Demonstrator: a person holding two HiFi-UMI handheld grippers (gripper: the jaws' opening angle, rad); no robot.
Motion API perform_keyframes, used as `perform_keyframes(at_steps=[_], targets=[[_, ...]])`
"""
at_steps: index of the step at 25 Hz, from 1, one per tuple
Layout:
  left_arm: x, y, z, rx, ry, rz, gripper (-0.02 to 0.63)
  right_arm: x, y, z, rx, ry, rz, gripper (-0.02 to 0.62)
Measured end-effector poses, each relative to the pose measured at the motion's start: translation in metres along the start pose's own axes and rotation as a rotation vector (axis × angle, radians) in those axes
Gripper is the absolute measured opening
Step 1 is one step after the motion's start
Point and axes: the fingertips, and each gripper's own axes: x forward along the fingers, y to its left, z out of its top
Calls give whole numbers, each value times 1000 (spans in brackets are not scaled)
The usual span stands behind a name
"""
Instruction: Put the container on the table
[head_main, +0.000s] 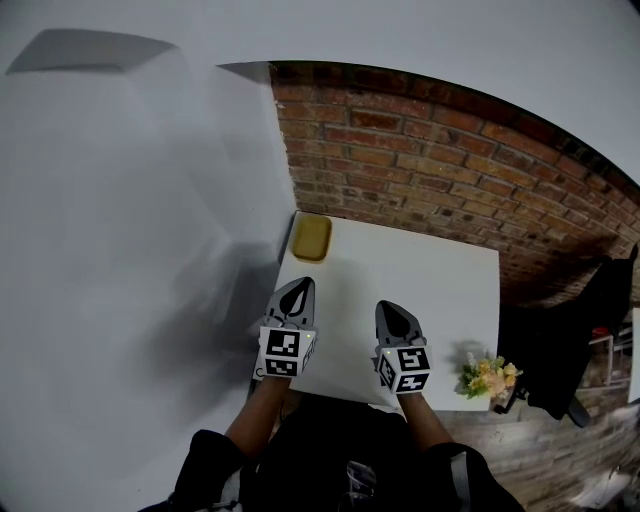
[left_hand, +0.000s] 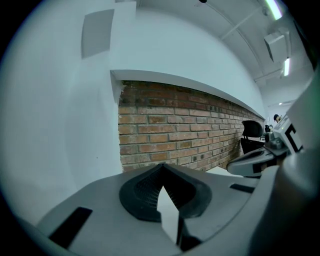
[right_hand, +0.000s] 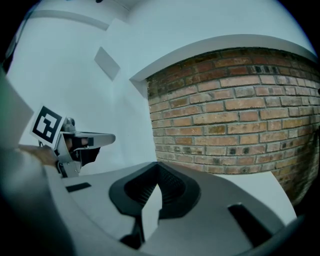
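A shallow yellow container lies at the far left corner of the white table, close to the brick wall. My left gripper hovers over the table's near left part, a short way in front of the container, its jaws closed together and empty. My right gripper hangs beside it over the near middle, also shut on nothing. In the left gripper view, the left gripper points at the wall, and the right gripper does the same in its own view. Neither gripper view shows the container.
A red brick wall runs behind the table and a white wall stands on the left. A small bunch of flowers sits at the table's near right corner. A black chair stands to the right.
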Motion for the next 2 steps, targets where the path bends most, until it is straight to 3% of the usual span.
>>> perform_keyframes(at_steps=[2], targets=[[1, 0, -4, 0, 8, -2, 14, -1, 0, -2, 2, 5, -2, 23]])
